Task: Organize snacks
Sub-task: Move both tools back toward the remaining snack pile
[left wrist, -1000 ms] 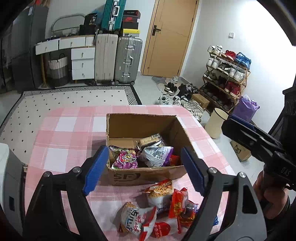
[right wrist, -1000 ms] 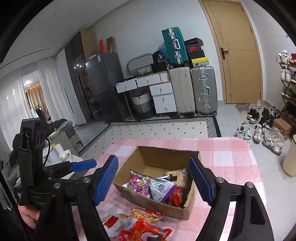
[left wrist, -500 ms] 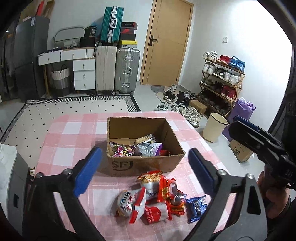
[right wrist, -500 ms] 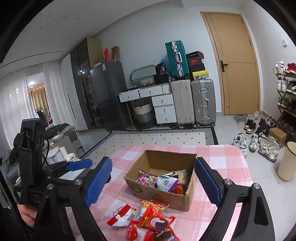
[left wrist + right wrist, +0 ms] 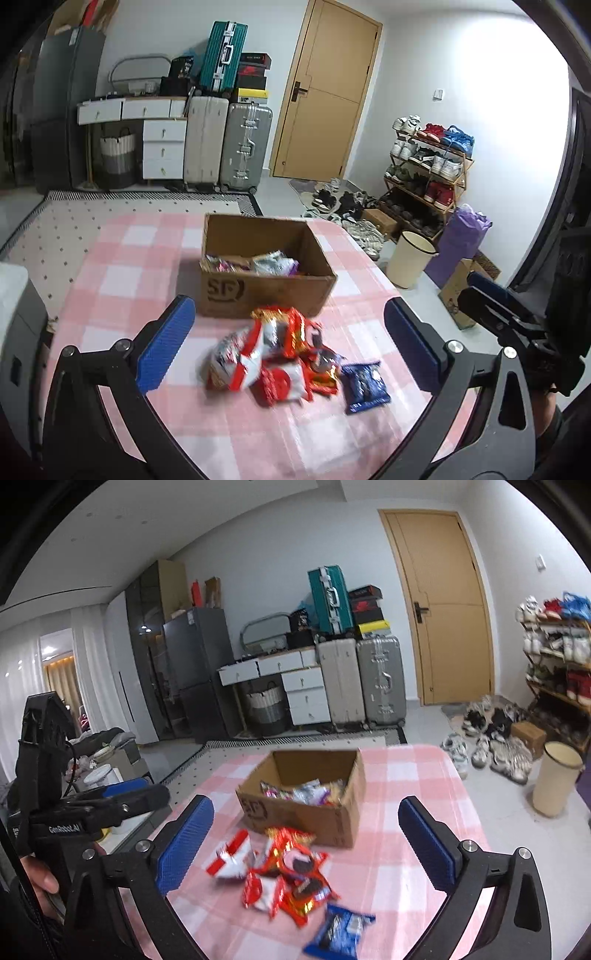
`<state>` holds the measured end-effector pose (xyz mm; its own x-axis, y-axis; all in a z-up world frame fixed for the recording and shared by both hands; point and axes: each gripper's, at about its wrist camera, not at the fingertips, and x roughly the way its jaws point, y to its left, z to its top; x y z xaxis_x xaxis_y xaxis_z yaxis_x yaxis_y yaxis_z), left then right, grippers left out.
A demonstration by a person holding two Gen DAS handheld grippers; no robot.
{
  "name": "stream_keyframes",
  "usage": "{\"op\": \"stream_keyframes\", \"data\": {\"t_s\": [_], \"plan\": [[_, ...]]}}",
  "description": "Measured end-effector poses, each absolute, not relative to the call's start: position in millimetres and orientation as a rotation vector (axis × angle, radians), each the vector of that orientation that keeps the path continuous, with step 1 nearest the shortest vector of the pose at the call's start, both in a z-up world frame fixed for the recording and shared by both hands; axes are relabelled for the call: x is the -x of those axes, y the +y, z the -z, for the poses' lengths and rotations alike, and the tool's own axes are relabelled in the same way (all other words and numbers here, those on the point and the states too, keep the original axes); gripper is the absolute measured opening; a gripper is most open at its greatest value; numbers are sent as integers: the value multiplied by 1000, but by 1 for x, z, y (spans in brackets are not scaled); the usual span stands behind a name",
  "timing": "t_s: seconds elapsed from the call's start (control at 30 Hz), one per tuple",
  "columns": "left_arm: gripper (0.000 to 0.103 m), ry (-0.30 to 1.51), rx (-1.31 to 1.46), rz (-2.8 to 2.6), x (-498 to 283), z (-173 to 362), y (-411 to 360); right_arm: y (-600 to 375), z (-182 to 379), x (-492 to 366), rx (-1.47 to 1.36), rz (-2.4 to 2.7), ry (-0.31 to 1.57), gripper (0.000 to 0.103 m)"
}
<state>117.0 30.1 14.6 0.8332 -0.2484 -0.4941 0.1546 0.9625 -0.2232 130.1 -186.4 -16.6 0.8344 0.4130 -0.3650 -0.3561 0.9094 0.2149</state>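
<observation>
Both grippers have drawn back from the cardboard box, marked "SF". Left gripper gapes wide, empty; right gripper is opening, nothing between its jaws. Loose snack packets lie piled on the pink-checked counter before the box. Only the right view reads "GenRobot.AI" on the left gripper's body.
</observation>
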Motion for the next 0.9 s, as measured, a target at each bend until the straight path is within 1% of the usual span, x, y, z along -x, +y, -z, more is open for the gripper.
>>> {"op": "stream_keyframes", "data": {"t_s": [0.3, 0.63, 0.9], "plan": [[102, 575, 219, 220, -97, 19, 31, -198, 58, -113, -144, -362, 521, 102], [102, 611, 243, 204, -114, 46, 41, -190, 127, -126, -134, -341, 683, 102], [102, 664, 237, 199, -133, 69, 42, -178, 164, -149, -116, -365, 771, 101]]}}
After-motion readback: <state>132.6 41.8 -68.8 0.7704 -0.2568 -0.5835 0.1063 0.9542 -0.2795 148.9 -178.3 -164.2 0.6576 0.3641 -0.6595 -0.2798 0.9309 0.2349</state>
